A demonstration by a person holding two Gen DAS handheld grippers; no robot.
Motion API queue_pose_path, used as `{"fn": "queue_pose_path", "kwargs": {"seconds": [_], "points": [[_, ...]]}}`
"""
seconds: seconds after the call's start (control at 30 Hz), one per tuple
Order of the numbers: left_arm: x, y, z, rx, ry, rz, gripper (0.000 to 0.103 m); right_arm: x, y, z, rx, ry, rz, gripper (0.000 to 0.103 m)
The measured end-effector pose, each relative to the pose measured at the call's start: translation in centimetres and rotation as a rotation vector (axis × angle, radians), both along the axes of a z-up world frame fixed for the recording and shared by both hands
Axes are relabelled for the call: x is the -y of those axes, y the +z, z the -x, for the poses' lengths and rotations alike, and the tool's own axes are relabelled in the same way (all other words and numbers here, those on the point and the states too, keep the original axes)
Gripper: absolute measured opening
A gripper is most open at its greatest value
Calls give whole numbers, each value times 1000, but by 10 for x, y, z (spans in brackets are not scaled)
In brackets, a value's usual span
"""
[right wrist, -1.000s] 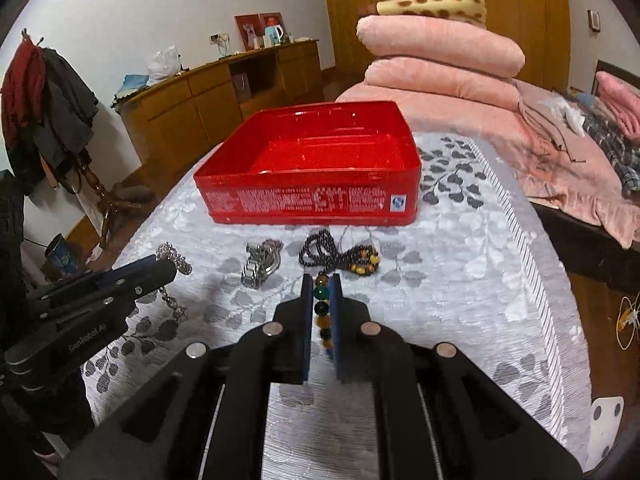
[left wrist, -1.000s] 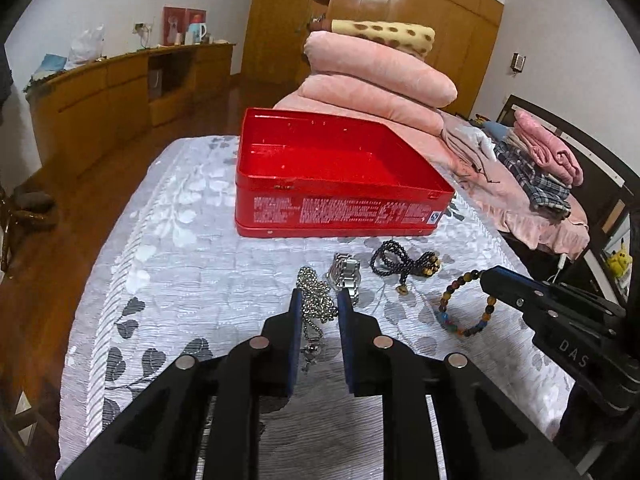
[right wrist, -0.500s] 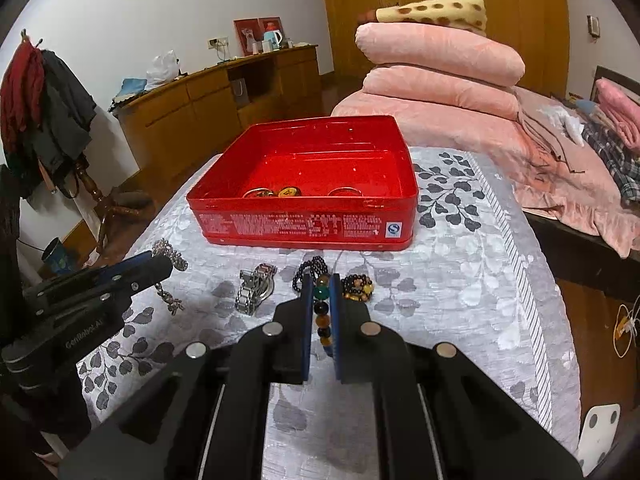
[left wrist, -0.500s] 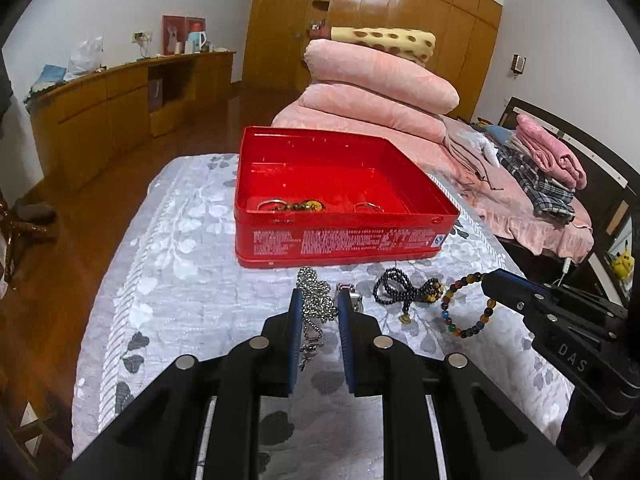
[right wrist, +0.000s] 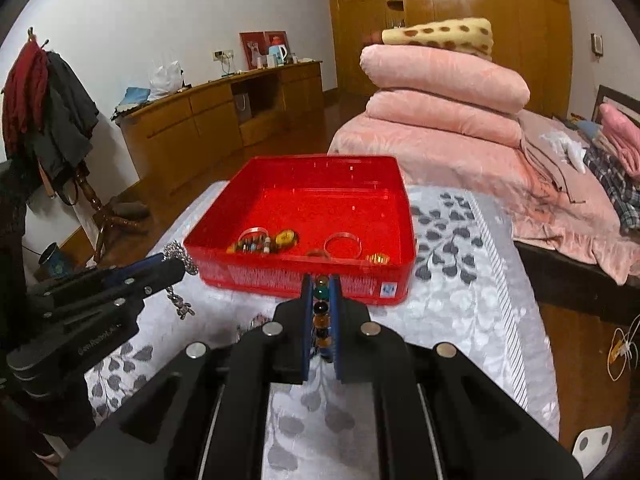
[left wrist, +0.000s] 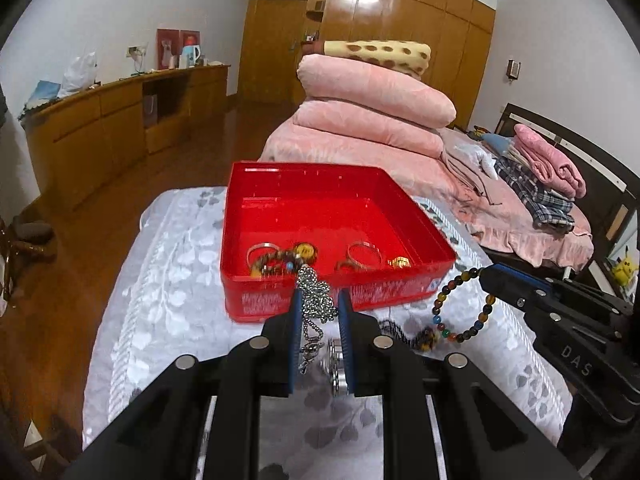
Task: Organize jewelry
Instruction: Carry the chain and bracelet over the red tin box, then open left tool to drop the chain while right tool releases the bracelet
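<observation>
- The surface (left wrist: 160, 264), under a grey leaf-patterned cloth, carries the red box (left wrist: 416, 224) near its far end, open-topped and roomy.
- Already sorted into the red box, along its near wall: two plain bangles (left wrist: 362, 249), a beaded bracelet (left wrist: 276, 260), a round amber piece (left wrist: 305, 249) and a small gold ring (left wrist: 400, 262). By my reckoning the job is about half done.
- The left hand-held gripper (left wrist: 319, 312) is closed around a bunched silver chain necklace (left wrist: 316, 300), held up just in front of the box; its tail dangles free.
- The right hand-held gripper (right wrist: 320, 308) is clamped narrowly on a coloured bead bracelet (left wrist: 464, 308), which hangs as a loop just short of the box's near right corner.
- Left on the cloth: a dark bead string (left wrist: 400, 330) and a metal watch (left wrist: 336, 364), partly hidden by the left fingers.
- Both carried pieces have yet to go over the rim.
</observation>
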State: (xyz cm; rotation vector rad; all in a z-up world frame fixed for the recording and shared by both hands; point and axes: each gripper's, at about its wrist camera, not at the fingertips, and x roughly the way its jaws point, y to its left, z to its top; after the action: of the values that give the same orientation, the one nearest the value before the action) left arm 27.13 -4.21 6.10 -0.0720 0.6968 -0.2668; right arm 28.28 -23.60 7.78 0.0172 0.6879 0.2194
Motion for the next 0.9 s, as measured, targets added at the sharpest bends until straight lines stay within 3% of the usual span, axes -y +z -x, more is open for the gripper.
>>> {"fn": "queue_pose_path", "kwargs": {"seconds": [0.33,0.83,0.9], "points": [[3,14,-44,11,19,23,17,0,20,-38,32,0,-15,7],[8,-9,-117,-31,64,25,18,-5,0,-114,-19,-22,-77,7],[7,-14,-126,-52,73,30,21,-3,-3,-122,-26,-38,-75,11]]}}
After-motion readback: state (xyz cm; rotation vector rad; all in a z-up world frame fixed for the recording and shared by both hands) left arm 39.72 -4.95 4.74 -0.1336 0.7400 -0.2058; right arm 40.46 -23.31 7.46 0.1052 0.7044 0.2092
